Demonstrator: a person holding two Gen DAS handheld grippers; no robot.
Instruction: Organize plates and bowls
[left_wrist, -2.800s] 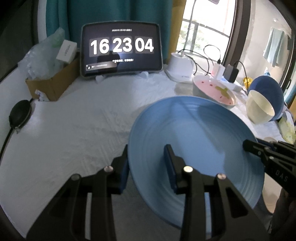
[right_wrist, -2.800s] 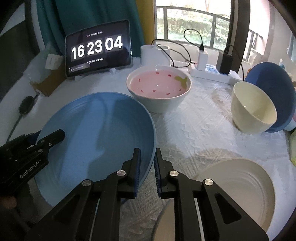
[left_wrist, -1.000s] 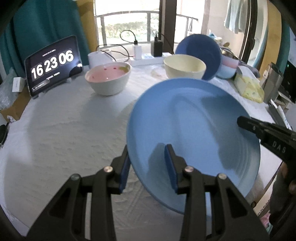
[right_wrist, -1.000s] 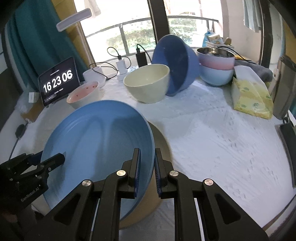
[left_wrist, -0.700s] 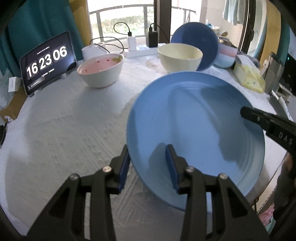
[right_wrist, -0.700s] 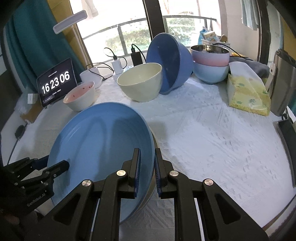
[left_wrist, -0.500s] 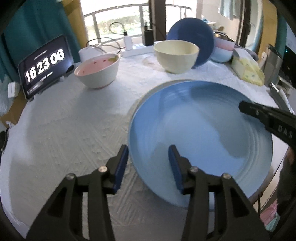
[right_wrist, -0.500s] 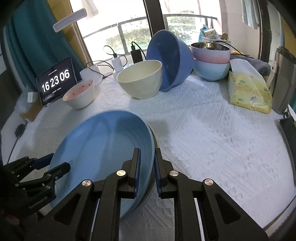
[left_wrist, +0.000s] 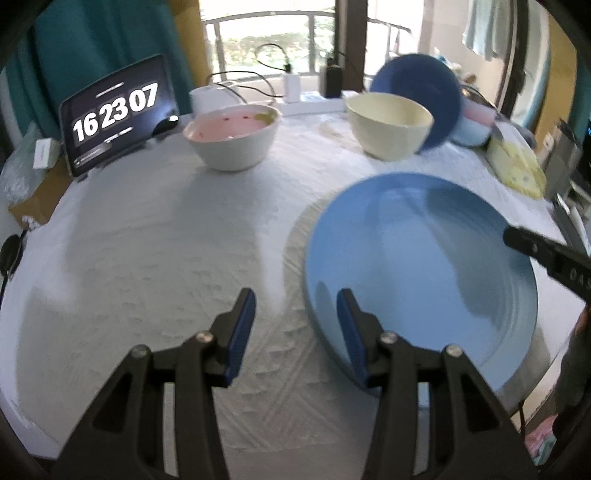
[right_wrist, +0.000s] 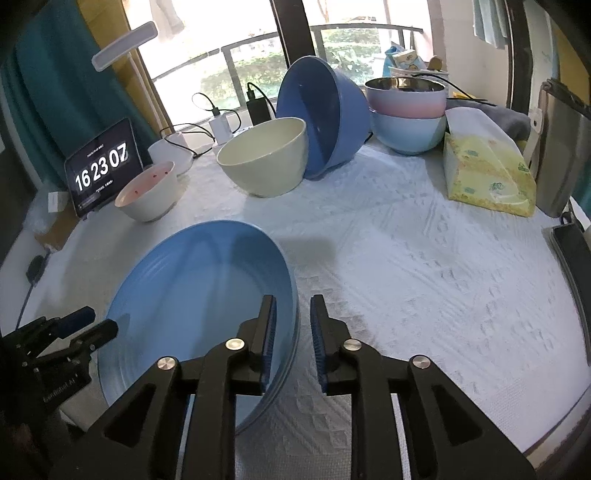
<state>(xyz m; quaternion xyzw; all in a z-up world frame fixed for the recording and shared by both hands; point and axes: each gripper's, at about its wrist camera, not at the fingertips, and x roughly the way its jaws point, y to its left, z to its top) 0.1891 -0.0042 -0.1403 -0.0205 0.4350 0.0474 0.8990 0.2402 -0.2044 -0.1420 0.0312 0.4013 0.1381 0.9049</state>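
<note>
A large blue plate (left_wrist: 417, 258) lies on the white tablecloth, on top of a cream plate whose rim (left_wrist: 299, 229) shows at its left; the blue plate also shows in the right wrist view (right_wrist: 195, 299). My left gripper (left_wrist: 295, 325) is open, its jaws wide apart, the plate's near-left rim by its right finger. My right gripper (right_wrist: 291, 332) is open a little, its jaws astride the plate's right rim without pinching it. A pink-lined white bowl (left_wrist: 232, 136), a cream bowl (left_wrist: 388, 125) and a tilted dark blue bowl (left_wrist: 424, 88) stand behind.
A tablet clock (left_wrist: 114, 114) stands at the back left, with chargers and cables (left_wrist: 291, 88) by the window. Stacked pink and light blue bowls (right_wrist: 406, 114), a yellow tissue pack (right_wrist: 487, 173) and a grey container (right_wrist: 565, 147) are at the right. The table edge is close in front.
Both grippers carried the blue plate to the right and lowered it onto the cream plate. The left gripper then opened wide and drew back; the right gripper's jaws parted.
</note>
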